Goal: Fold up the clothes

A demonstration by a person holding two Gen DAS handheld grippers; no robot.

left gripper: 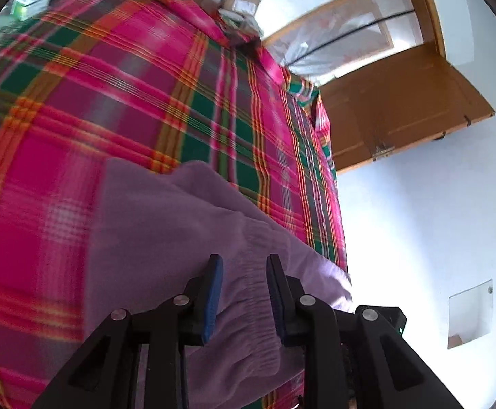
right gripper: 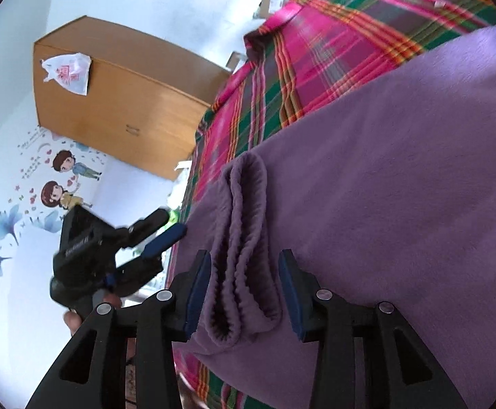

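We see a purple fleece garment [right gripper: 401,187] lying on a bed covered with a pink, green and orange plaid bedspread [left gripper: 111,85], close to the bed's edge. In the right wrist view, our right tongs [right gripper: 244,259] are spread wide, one blue-padded finger on each side of the garment's ribbed elastic band [right gripper: 248,248], which is bunched into a double ridge running between them; the pads stand apart from the cloth and do not pinch it. In the left wrist view, our left tongs [left gripper: 244,262] are likewise spread, with a gathered, elasticated stretch of the purple cloth [left gripper: 248,289] lying between and below the fingers; whether the pads touch the fabric we cannot tell. The right wrist view also catches the left tongs [right gripper: 169,226] off to the left, just beside the bed's edge, with part of a hand [right gripper: 74,320] gripping the handle below. Beyond the bed, we see a wooden wardrobe [right gripper: 118,102] with a white plastic bag [right gripper: 69,73] hanging on it, cartoon wall stickers [right gripper: 60,184] on the white wall, an open wooden door [left gripper: 394,109], and cardboard boxes [left gripper: 241,0] past the far end of the bed.
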